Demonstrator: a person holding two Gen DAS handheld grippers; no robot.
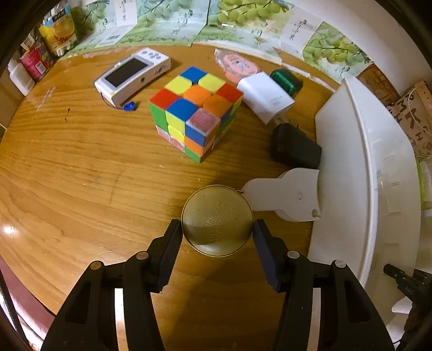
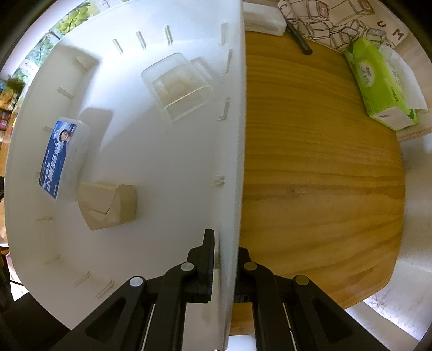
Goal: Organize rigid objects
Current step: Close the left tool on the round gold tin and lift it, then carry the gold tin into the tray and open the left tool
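In the left wrist view my left gripper (image 1: 217,229) is closed around a round gold tin (image 1: 217,220), a finger touching each side, just above the wooden table (image 1: 81,167). A Rubik's cube (image 1: 195,112), a white handheld device (image 1: 132,74), a white charger (image 1: 264,95), a green item (image 1: 286,81), a black item (image 1: 295,148) and a white flat piece (image 1: 286,194) lie beyond. In the right wrist view my right gripper (image 2: 225,259) is shut on the wall of the white bin (image 2: 232,135), which holds a blue-labelled box (image 2: 60,156), a tan box (image 2: 108,205) and a clear box (image 2: 178,83).
The white bin also shows at the right of the left wrist view (image 1: 364,172). A green tissue pack (image 2: 378,83), a black pen (image 2: 299,37) and a white case (image 2: 264,16) lie on the table right of the bin. Snack packs (image 1: 48,40) stand at the back left.
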